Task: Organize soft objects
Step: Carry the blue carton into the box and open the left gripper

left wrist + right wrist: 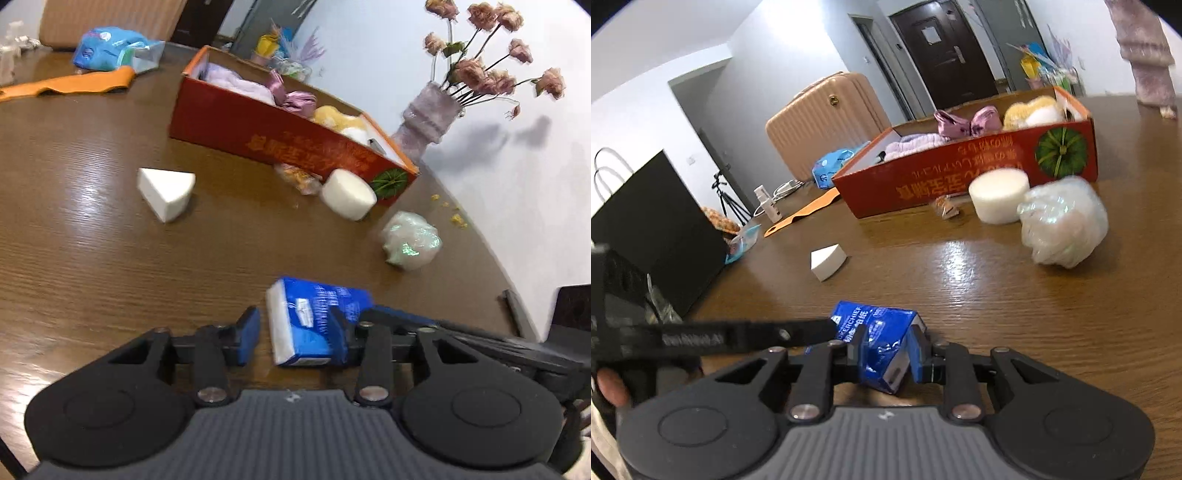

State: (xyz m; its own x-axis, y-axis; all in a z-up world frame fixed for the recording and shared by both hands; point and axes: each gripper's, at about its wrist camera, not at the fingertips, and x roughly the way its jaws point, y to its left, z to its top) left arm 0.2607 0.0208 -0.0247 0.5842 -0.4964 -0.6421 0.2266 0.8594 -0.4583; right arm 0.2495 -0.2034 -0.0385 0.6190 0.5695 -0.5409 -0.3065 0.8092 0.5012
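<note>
The blue tissue pack [882,347] lies on the table [1034,314], pinched between the right gripper [886,354] jaws. The left gripper [295,332] jaws straddle it narrowly, one pad clear. Red box [960,181] at twelve o'clock.

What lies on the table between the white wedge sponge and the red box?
Nothing: in both wrist views only bare wooden table separates the white wedge sponge from the red box.
</note>
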